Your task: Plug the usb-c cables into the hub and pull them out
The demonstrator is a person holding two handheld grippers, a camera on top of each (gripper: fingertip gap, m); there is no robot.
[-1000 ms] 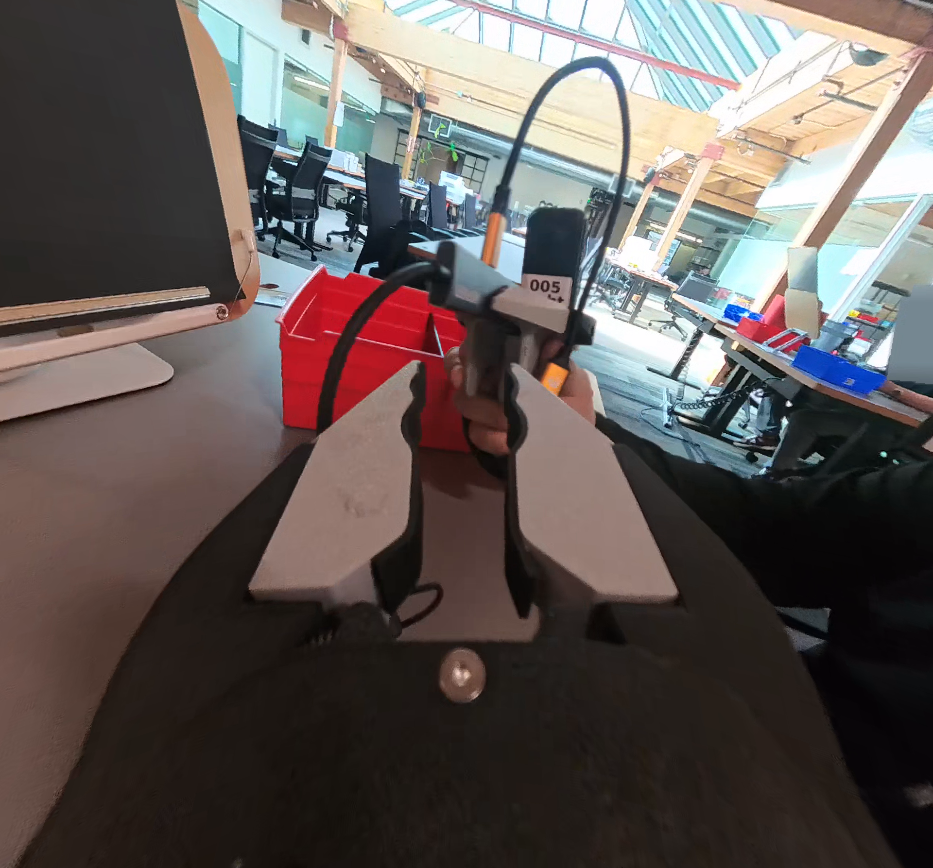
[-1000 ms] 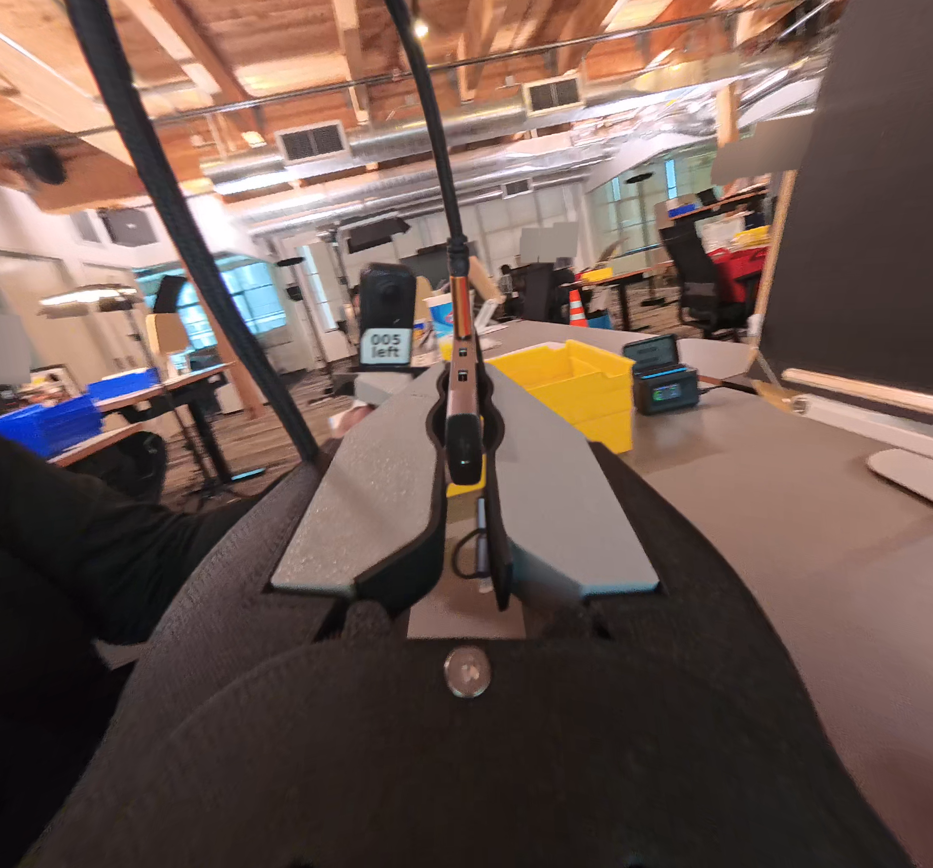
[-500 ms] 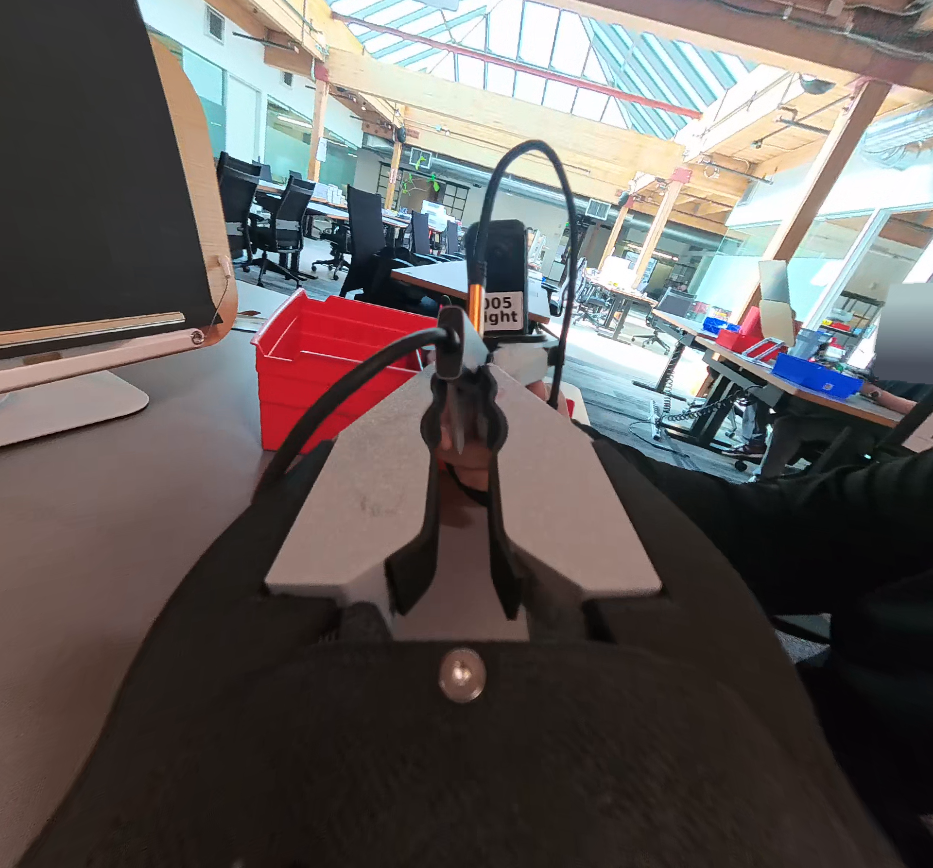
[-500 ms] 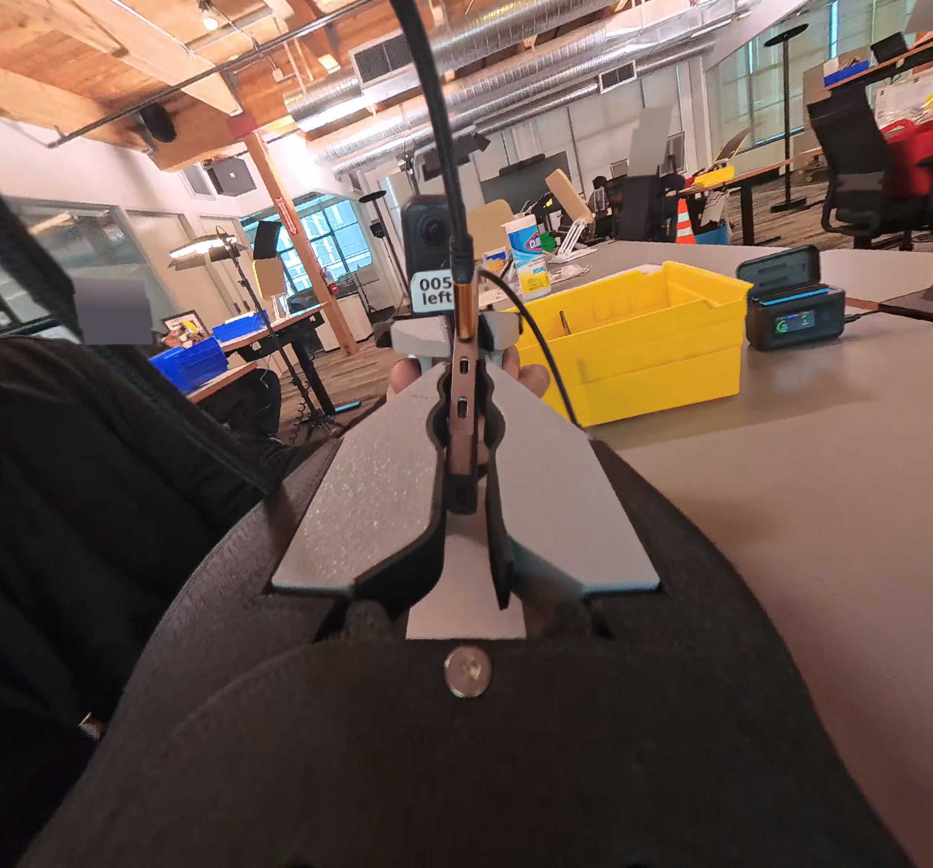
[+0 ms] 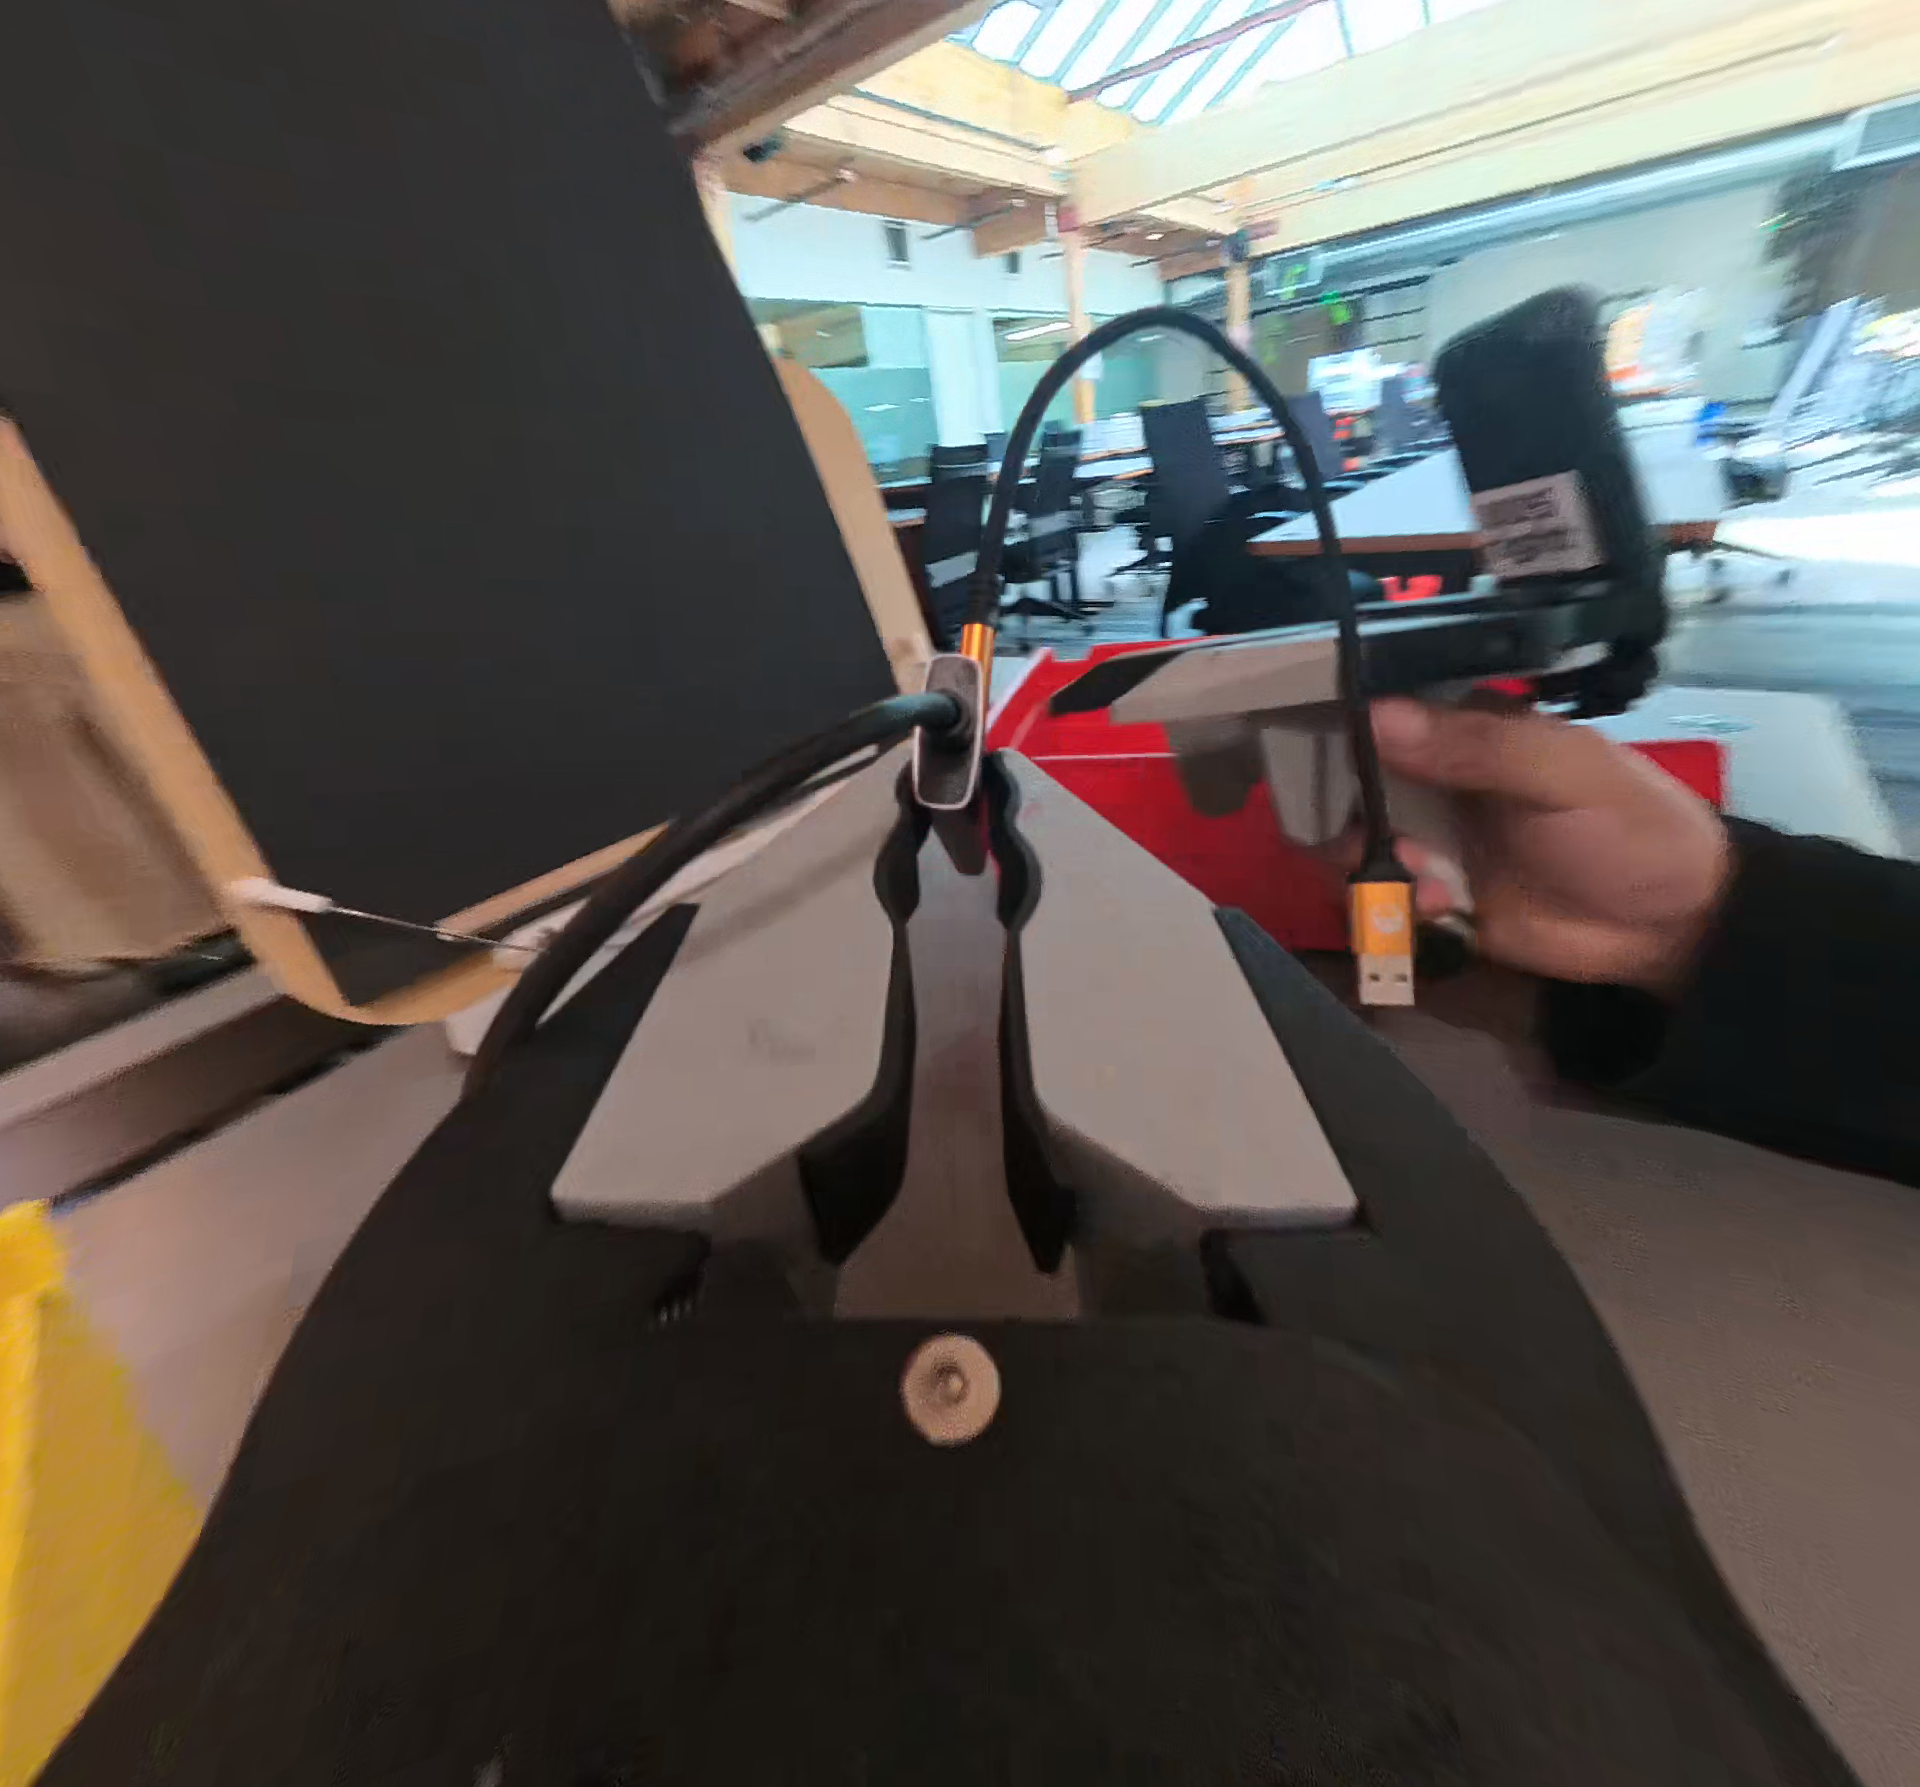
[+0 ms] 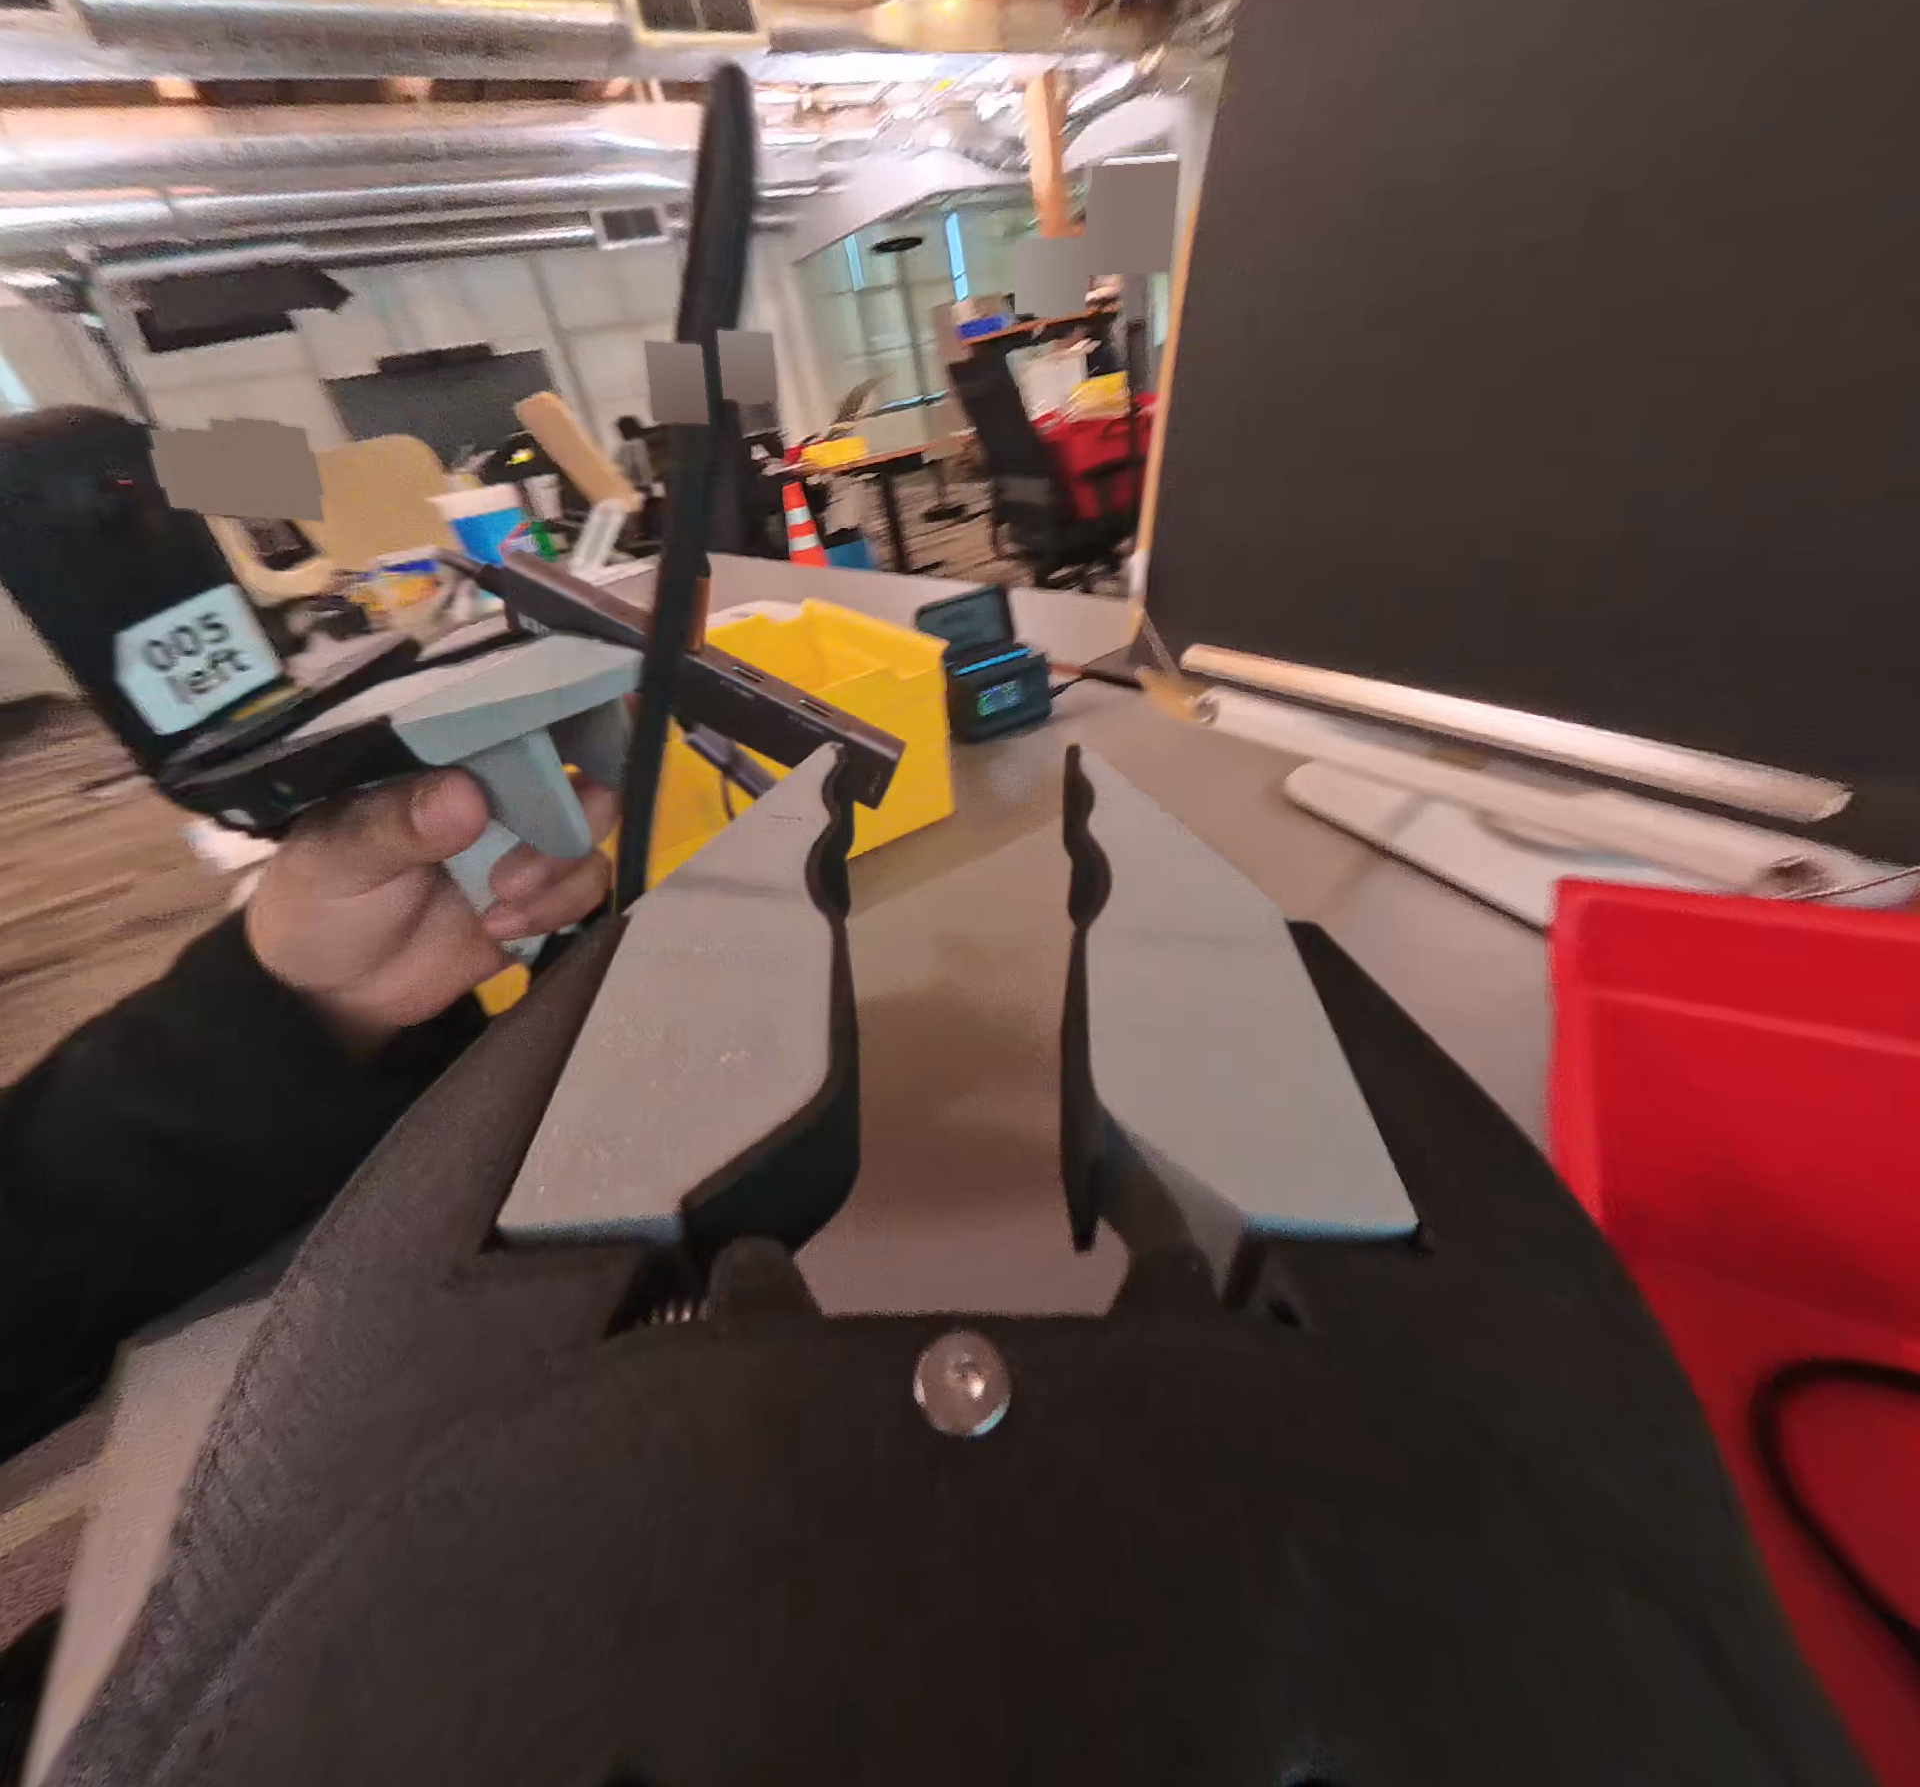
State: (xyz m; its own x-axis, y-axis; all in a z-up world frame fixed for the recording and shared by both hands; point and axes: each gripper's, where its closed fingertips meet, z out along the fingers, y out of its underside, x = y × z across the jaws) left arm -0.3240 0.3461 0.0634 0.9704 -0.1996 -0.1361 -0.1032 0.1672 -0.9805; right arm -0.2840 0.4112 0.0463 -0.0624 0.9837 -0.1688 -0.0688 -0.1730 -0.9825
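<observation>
Hub [image 5: 948, 750]: slim dark-grey metal bar with rounded edges, clamped end-on between the tips of the left gripper [image 5: 951, 807], well above the grey table [image 5: 1662, 1270]. In the right wrist view its long axis runs slantwise, the free end of the hub [image 6: 727, 688] pointing down toward the right gripper's left fingertip, a row of small ports on its flank.

Hub lead [image 5: 665, 844]: thick black cord, leaving the hub sideways and drooping.

USB cable [image 5: 1174, 335]: thin black braided cord, orange metal collar seated in the hub's top; it arches over the hub and hangs, ending in a loose orange plug [image 5: 1380, 937] (flat silver tip pointing down).

Right gripper [image 6: 961, 802]: grey matte fingers with black wavy pads, spread wide, nothing between them.

Beside the hub: red bin [image 5: 1143, 802], yellow bin [image 6: 831, 677], dark monitor [image 5: 364, 387].
</observation>
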